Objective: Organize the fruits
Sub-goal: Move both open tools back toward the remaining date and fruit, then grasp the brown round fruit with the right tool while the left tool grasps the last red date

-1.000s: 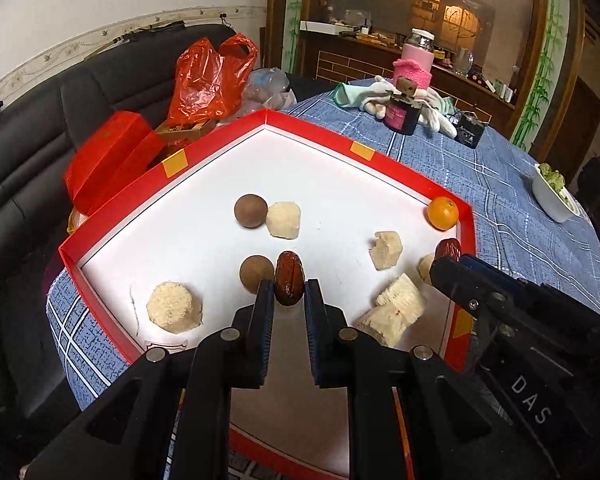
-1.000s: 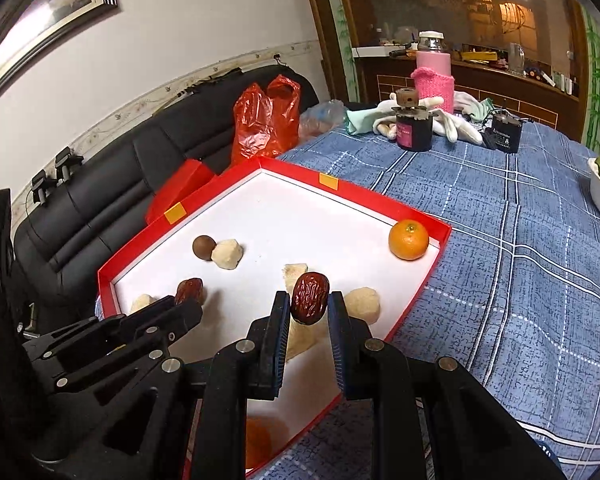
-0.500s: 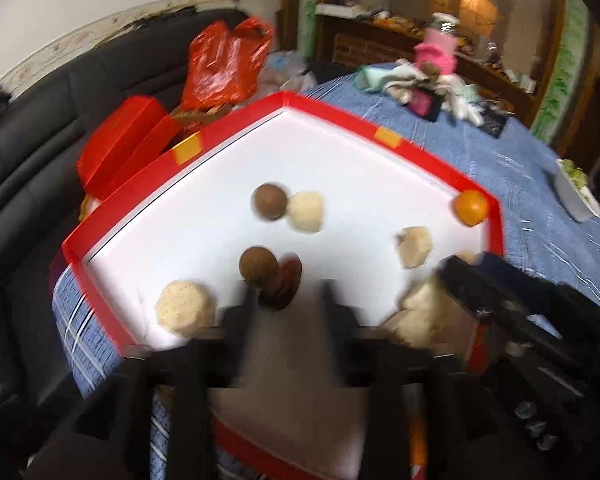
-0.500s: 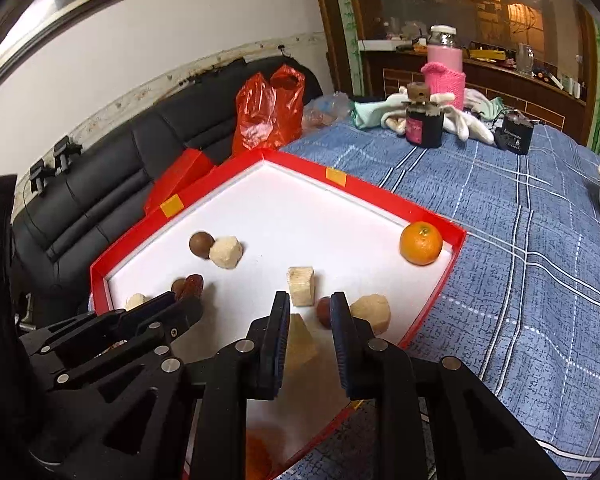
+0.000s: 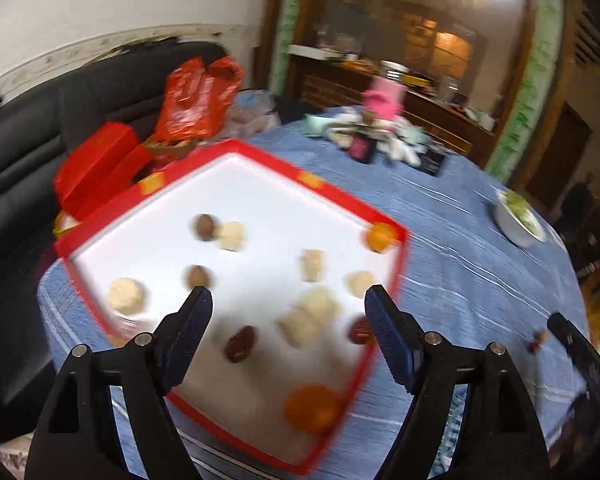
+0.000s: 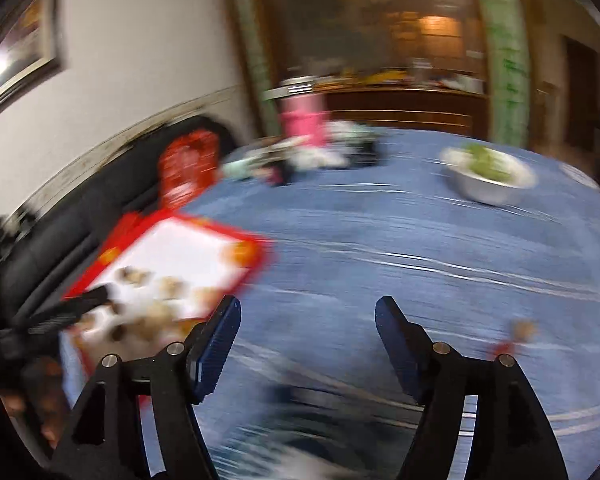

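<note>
Both tools have just let go. A second ago each pinched a red date; now the left tool (image 5: 288, 322) is opening with nothing between its jaws, and its date (image 5: 241, 343) lies in the red tray (image 5: 332, 192) just below it. The right tool (image 6: 308, 336) is opening too, empty, over the blue counter (image 6: 420, 240), and the tray is off to its left. Both dates look placed. The dates are dark, shiny and wrinkly.

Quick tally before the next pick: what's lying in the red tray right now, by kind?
Oranges: 2
Red dates: 2
Brown round fruits: 2
Pale chunks: 5, counting the blurred central lump as one
Total: 11
</note>
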Demonstrator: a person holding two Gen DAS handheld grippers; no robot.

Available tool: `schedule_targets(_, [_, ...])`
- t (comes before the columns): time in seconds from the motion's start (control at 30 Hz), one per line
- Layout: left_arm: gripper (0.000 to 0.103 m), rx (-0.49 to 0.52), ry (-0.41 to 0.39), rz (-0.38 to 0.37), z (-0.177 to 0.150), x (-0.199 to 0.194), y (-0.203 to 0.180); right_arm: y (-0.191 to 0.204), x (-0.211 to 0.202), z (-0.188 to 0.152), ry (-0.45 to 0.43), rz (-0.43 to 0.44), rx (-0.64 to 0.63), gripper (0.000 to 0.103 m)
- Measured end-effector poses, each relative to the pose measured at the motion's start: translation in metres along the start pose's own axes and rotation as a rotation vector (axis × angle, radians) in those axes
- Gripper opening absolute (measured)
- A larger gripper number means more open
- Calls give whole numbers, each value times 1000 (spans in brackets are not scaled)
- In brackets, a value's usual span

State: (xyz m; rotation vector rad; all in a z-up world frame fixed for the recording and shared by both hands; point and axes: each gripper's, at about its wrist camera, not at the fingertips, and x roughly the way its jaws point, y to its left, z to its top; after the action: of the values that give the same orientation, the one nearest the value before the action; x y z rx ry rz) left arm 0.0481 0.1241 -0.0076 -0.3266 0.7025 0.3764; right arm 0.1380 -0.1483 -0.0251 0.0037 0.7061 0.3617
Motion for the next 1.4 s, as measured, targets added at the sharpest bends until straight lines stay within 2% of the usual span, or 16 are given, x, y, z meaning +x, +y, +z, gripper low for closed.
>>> schedule_targets(0.07, [79,46,5,-31,-7,0,-20,-48,-1,-1,20,-72,101,70])
schedule_targets(0.13, [79,94,20,-55,-14,1,-36,-80,2,-2,41,-110,155,53])
schedule_targets(0.2, [79,135,37,-69,-21,1,-48,-105,13,-2,94,-131,195,51])
schedule_targets(0.37, [79,175,39,-79,-27,1,-64,-108,39,1,145,-153,171,47])
schedule_targets(0.4, [79,178,38,-85,-27,0,-66,-109,45,1,157,-166,172,44])
schedule_targets(0.5, [79,192,23,-106,-27,-3,-72,-108,61,0,195,-188,182,23])
schedule_targets(0.53, [79,203,14,-114,-26,-4,-77,-108,61,0,196,-190,184,23])
schedule_targets(0.7, [79,294,-16,-167,-29,-10,-114,-127,17,-3,58,-154,257,23])
schedule_targets(0.87, [79,440,25,-309,-46,-3,-191,-158,-15,-11,-48,-167,320,23])
schedule_targets(1.0, [78,558,70,-374,-61,20,-257,-179,-32,-10,-143,-174,397,23])
schedule_targets(1.17, [78,656,123,-403,-72,49,-304,-191,-37,-10,-163,-139,438,23])
schedule_targets(1.23, [67,664,173,-403,-75,62,-314,-189,-37,-10,-164,-127,431,23])
schedule_targets(1.27, [44,677,187,-383,-77,67,-315,-188,-37,-9,-165,-121,429,23])
schedule_targets(1.3, [31,692,210,-373,-79,73,-316,-188,-38,-10,-165,-115,430,23])
schedule_targets(1.33, [20,684,188,-380,-78,71,-314,-188,-38,-11,-164,-109,432,23])
schedule_targets(1.4, [16,689,181,-362,-78,67,-311,-187,-38,-11,-167,-101,435,23])
